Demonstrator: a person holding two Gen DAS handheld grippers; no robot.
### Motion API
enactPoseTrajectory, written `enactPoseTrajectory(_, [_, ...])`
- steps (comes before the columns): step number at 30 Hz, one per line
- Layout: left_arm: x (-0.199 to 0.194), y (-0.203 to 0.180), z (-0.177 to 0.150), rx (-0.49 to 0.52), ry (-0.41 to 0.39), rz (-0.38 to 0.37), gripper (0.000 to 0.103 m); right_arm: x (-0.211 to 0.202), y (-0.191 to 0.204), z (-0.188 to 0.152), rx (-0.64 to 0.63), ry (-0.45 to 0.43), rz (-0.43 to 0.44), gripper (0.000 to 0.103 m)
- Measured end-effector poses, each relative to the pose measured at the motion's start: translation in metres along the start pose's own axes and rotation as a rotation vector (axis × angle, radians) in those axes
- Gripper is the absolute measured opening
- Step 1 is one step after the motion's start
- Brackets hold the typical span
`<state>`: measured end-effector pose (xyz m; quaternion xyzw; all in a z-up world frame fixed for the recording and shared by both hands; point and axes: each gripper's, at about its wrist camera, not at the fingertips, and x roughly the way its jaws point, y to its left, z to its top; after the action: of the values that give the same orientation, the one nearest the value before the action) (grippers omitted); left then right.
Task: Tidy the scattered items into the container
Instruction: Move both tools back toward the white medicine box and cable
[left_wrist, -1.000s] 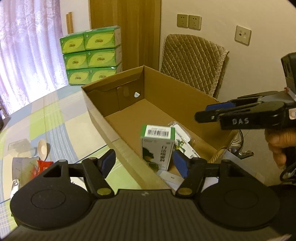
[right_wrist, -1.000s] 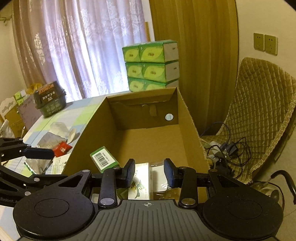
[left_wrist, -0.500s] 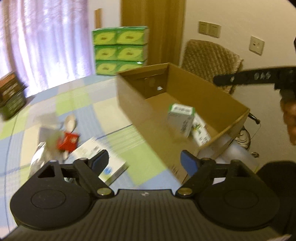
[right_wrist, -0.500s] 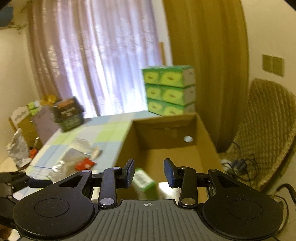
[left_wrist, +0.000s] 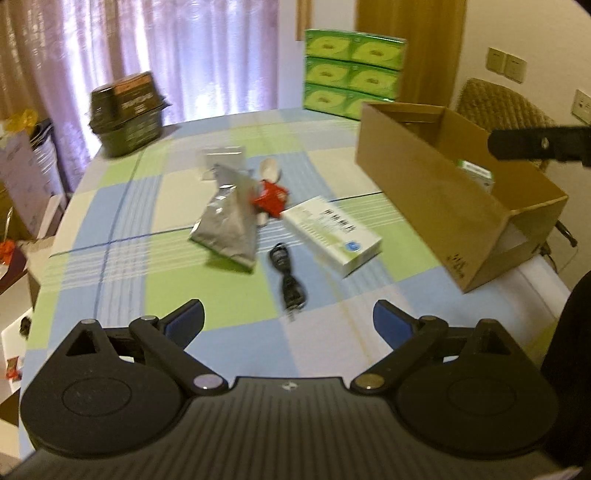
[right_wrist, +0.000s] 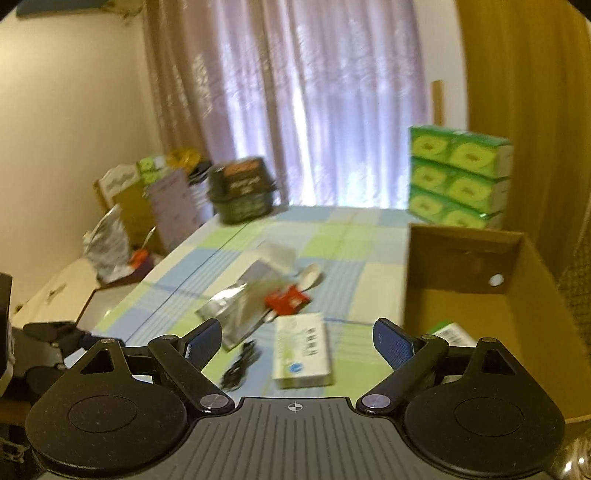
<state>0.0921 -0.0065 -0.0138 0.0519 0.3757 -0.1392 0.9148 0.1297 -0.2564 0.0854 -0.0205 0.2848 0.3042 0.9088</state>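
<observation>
Two wrist views over a checked worktop (left_wrist: 229, 295) partway through a tidying task. The left claw (left_wrist: 289, 322) hangs above the near part of the worktop with its blue pads wide apart and nothing between them; the right claw (right_wrist: 297, 338) is likewise spread and empty, and appears in the left view only as a dark bar (left_wrist: 539, 142) over the cardboard box (left_wrist: 436, 192).

Done, as far as can be judged: the box, standing at the right edge of the worktop, already holds a green-and-white carton (right_wrist: 452, 332) (only a corner and its barcode face show; other contents cannot be made out).

Left to do: five scattered items lie well apart from the box in a loose cluster. These are a silver foil pouch (left_wrist: 229, 221), a red sachet (left_wrist: 271, 197) just beside it, a pale spoon (left_wrist: 269, 170) partly under the sachet, a white-and-green medicine box (left_wrist: 332, 234) nearest the container, and a coiled black cable (left_wrist: 290, 280) closest to the left claw. A flat clear packet (left_wrist: 221, 158) lies farther back.

The task therefore reads as in its early to middle stage, most of the clutter being uncollected.
</observation>
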Motion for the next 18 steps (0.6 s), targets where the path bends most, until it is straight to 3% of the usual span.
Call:
enactPoseTrajectory(8, [0.007, 0.018, -0.015, -0.032, 0.02, 0.009, 0.099, 0.045, 0.021, -0.02, -0.028, 0.1, 0.028, 0.094])
enactPoseTrajectory(18, [0.043, 0.026, -0.016, -0.039, 0.042, 0.009, 0.099, 0.111, 0.022, -0.03, -0.068, 0.195, -0.004, 0.094])
